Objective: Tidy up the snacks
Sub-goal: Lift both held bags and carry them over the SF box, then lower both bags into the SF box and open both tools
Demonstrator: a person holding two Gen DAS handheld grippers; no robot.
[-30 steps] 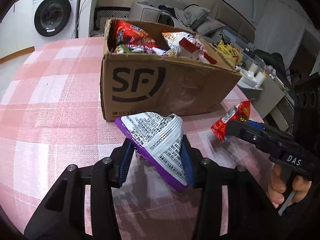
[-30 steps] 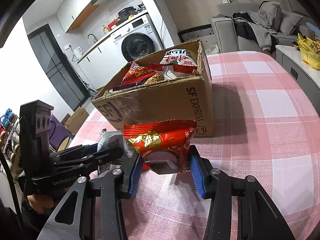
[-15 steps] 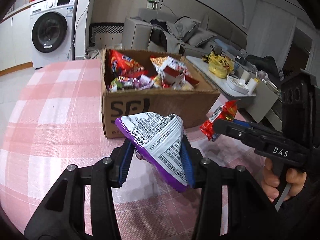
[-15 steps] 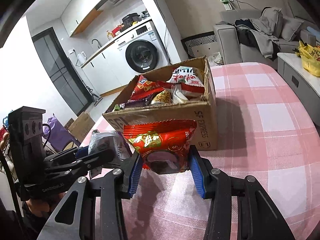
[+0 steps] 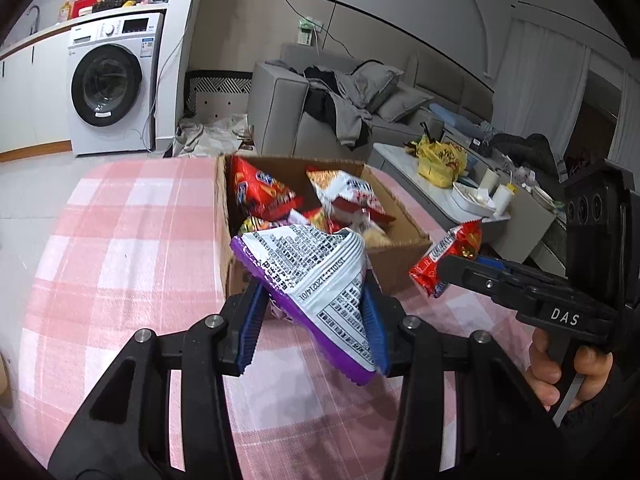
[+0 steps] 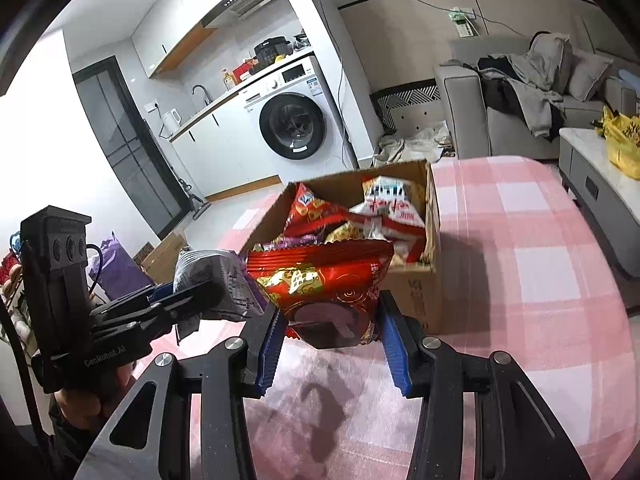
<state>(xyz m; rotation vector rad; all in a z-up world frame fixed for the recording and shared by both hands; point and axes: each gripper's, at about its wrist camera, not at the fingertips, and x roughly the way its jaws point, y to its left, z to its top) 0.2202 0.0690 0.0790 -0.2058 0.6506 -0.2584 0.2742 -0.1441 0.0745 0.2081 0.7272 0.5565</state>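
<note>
My left gripper (image 5: 312, 320) is shut on a purple and white snack bag (image 5: 316, 276) and holds it in the air above the near wall of an open cardboard box (image 5: 400, 256). My right gripper (image 6: 330, 340) is shut on a red snack bag (image 6: 324, 280), also raised in front of the box (image 6: 416, 292). The box holds several snack packets. In the left wrist view the right gripper (image 5: 448, 264) with its red bag (image 5: 444, 256) is to the right. In the right wrist view the left gripper (image 6: 192, 300) with its bag (image 6: 220, 280) is to the left.
The box sits on a table with a pink checked cloth (image 5: 132, 240). Beyond the table are a washing machine (image 5: 108, 88), a grey sofa with clothes (image 5: 340, 108) and a low side table with a yellow bag (image 5: 440, 160).
Both grippers have risen with their bags. The box now sits lower in both views and its inside shows from above.
</note>
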